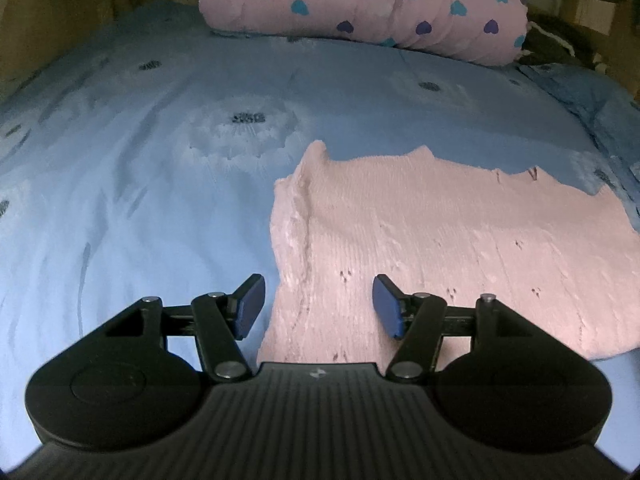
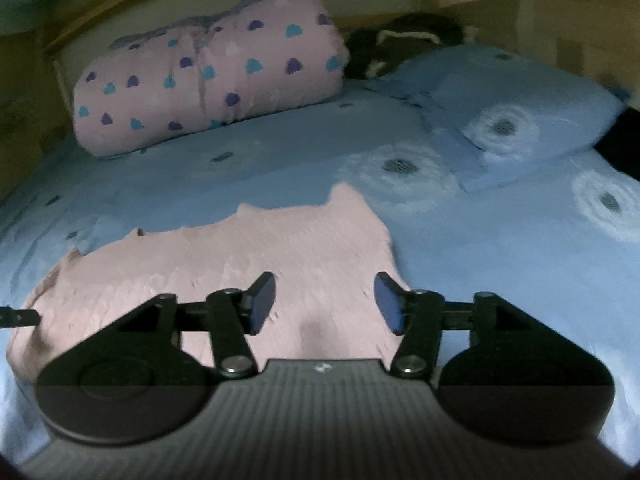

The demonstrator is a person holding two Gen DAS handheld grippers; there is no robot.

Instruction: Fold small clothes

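Observation:
A small pink knitted garment lies spread flat on the blue bedsheet. Its left edge is bunched into a ridge. My left gripper is open and empty, just above the garment's near left edge, the left finger over the sheet. In the right wrist view the same garment lies ahead. My right gripper is open and empty above the garment's near right corner. A dark tip of the left gripper shows at the left edge of the right wrist view.
A rolled pink quilt with heart prints lies at the far end of the bed. A blue pillow sits at the far right. Dark clothing lies behind it. A wooden wall borders the left.

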